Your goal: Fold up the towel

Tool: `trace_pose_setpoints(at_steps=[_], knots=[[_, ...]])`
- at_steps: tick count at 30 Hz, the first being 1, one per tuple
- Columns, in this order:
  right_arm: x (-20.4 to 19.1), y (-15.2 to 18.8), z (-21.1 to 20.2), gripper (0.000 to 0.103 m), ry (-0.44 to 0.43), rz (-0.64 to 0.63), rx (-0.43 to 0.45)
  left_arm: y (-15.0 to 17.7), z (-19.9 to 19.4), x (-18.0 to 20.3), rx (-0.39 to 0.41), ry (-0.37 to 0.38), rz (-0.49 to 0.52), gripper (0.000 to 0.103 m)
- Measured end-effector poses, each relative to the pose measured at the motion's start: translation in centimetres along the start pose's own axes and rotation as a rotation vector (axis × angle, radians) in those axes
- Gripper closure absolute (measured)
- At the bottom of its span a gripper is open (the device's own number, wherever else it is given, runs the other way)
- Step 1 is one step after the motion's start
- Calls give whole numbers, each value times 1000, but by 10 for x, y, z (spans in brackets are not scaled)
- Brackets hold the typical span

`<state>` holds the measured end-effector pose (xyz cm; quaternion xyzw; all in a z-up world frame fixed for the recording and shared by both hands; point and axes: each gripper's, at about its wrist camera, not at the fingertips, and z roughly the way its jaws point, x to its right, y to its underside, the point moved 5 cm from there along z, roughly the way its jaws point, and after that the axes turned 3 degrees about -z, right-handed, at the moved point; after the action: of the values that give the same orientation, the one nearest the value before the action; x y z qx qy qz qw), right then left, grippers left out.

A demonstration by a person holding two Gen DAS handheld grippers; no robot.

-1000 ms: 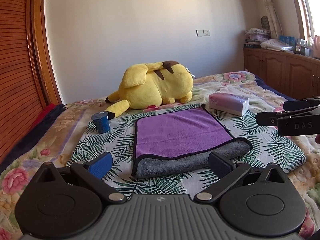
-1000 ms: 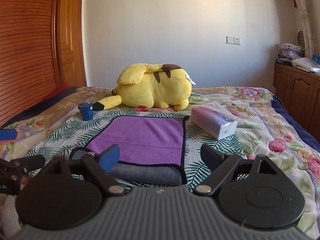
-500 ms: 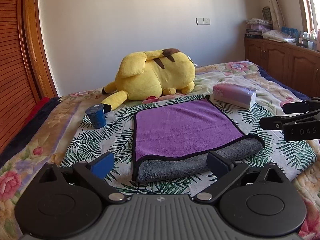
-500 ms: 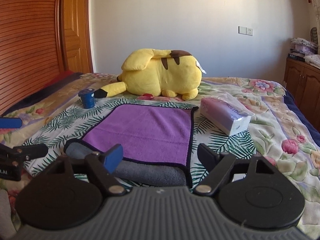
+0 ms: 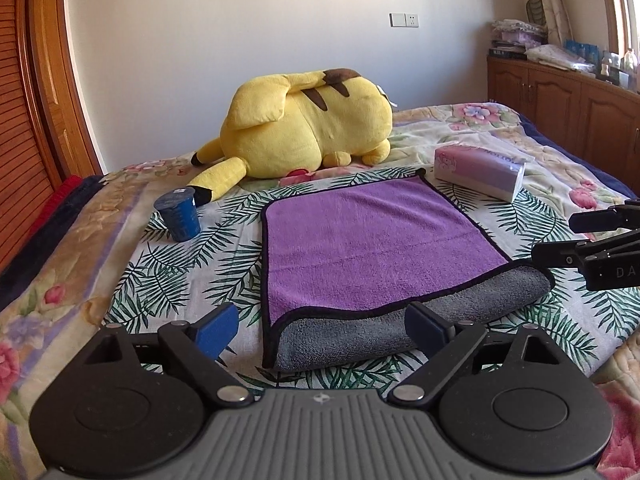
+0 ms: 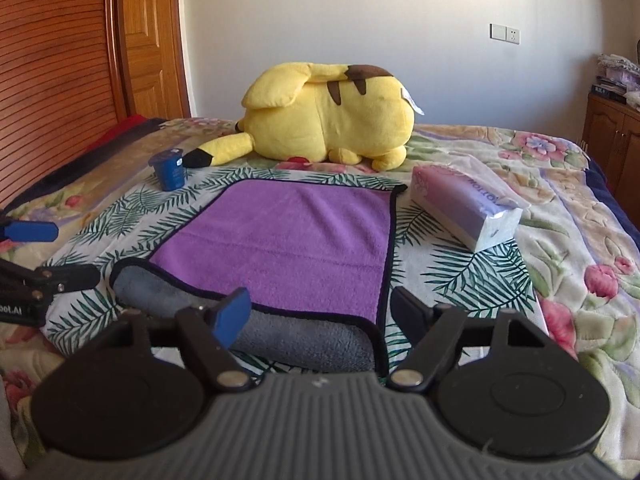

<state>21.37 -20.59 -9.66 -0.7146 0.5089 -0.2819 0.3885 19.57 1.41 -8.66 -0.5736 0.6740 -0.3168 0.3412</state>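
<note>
A purple towel (image 5: 368, 248) with black trim lies flat on the bed, its near edge folded over so the grey underside shows (image 5: 400, 328). It also shows in the right wrist view (image 6: 288, 240). My left gripper (image 5: 322, 330) is open and empty, just short of the towel's near left corner. My right gripper (image 6: 324, 312) is open and empty over the near right corner. Each gripper shows at the edge of the other's view: the right one at the right (image 5: 592, 236), the left one at the left (image 6: 36, 252).
A yellow plush toy (image 5: 304, 124) lies behind the towel. A blue cup (image 5: 179, 216) stands to its left, a tissue pack (image 5: 480, 168) to its right. Wooden wardrobe doors (image 6: 60, 80) run along the left, cabinets (image 5: 560, 100) on the right.
Both grippers have moved forward and lower toward the towel's near edge. Both stay open. The towel has not moved.
</note>
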Motion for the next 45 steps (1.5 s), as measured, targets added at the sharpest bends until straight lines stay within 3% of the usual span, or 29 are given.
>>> trace_pose_setpoints(at_steps=[19,24,31,36,45], knots=[[18,11,45,34,-20,14,-118,2,60,-25,-90,5,-7,48],[23,14,55,37,-33,26,-145,5,72,-35,-113,19,-35,61],[33,17,62,42,-64,72,-176,9,82,-42,-141,17,-52,70],[37,19,63,42,-77,99,-195,15,85,-43,-168,26,-57,85],[40,24,67,44,-96,119,-238,22,86,-40,-192,33,-56,89]])
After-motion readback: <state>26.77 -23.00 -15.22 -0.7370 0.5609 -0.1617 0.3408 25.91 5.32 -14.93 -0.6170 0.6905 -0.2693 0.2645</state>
